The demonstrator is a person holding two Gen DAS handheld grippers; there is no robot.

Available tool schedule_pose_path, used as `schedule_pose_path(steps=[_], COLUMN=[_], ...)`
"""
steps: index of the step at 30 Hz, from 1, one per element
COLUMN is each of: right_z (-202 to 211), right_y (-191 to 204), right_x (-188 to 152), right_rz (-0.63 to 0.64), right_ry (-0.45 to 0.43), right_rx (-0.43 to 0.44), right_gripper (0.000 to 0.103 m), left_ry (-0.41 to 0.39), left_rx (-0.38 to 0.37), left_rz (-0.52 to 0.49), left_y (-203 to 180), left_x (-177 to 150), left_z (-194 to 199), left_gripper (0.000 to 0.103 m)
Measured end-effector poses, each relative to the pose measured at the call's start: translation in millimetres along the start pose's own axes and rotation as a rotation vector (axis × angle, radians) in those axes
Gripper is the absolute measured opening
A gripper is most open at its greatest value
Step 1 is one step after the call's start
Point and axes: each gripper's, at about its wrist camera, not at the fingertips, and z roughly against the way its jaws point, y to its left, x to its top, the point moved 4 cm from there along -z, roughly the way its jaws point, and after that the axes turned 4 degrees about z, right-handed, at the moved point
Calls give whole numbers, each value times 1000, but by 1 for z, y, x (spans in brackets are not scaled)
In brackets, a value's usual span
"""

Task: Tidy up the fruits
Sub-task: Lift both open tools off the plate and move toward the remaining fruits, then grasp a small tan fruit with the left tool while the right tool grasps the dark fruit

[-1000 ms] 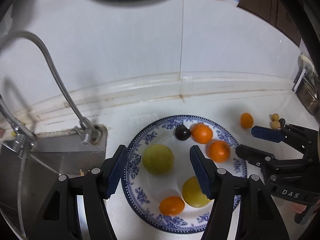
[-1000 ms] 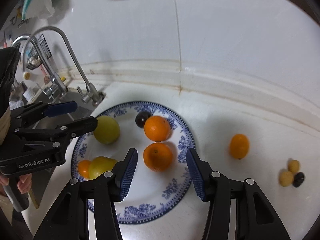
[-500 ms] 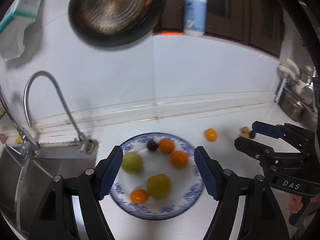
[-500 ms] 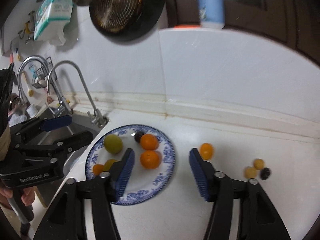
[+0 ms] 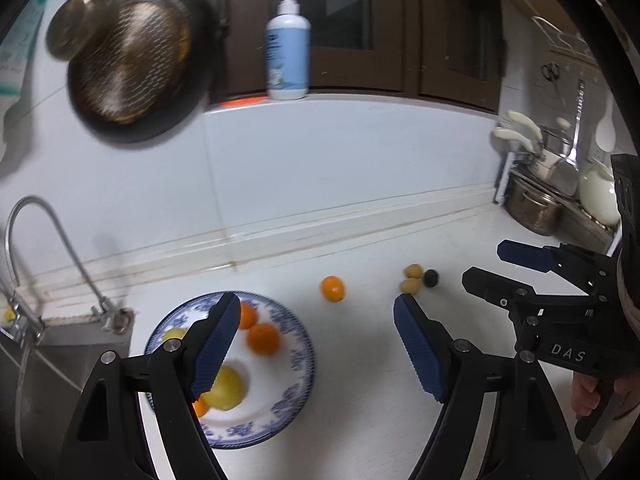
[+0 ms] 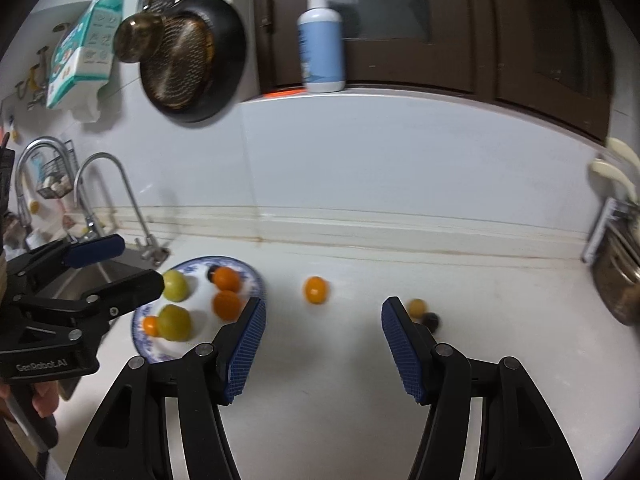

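The left gripper (image 5: 316,344) is opening over the white bench (image 5: 360,380) with nothing between its blue pads. A blue-patterned round plate (image 5: 296,364) of oranges and yellow fruit is sitting at seven o'clock; a lone small orange (image 5: 332,288) is lying at its one o'clock.

White counter (image 6: 360,380): plate (image 6: 256,280), 1 orange (image 6: 316,290), 3 small fruits (image 5: 412,278).

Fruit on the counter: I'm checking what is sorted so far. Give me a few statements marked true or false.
1. One orange fruit lies on the counter off the plate. True.
2. The right tool grips a fruit. False: nothing sits between its pads.
3. The plate holds only orange fruit. False: yellow-green fruit lies there too.
4. A pump bottle stands on the ledge above the counter. True.
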Motion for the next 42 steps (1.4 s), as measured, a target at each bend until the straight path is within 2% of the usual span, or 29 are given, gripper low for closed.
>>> schedule_pose_path(steps=[11,19,26,32,36,39,42], right_z=[14,1,-27,-58,-83,-97,-108], right_y=[-48,-71,-85,-92,-99,-101,-102], right_x=[-13,-23,-26,-31,-35,-40,-43], right_rz=[-23,46,94,152,187,226,271], right_ry=[5,58,115,183,236,262,274], right_rx=[-98,-141,-106,-78,-57,-57,-55], right_gripper=[61,61,61,61,61,61,61], left_ry=[8,19,40,93,131,166,192], left_rx=[-85,-147,-198,-222,-232,-251,-262], left_rz=[-57,-143,-264,-332,-360,-380,-403], left_y=[-45,-72,-93,-104,-106,-108,-111], left_x=[1,-2,0,-3,-8,-13,-19], left_z=[-30,-65,-100,-135,-156,-170,-183], left_gripper=[80,79,79,79,73,64,62])
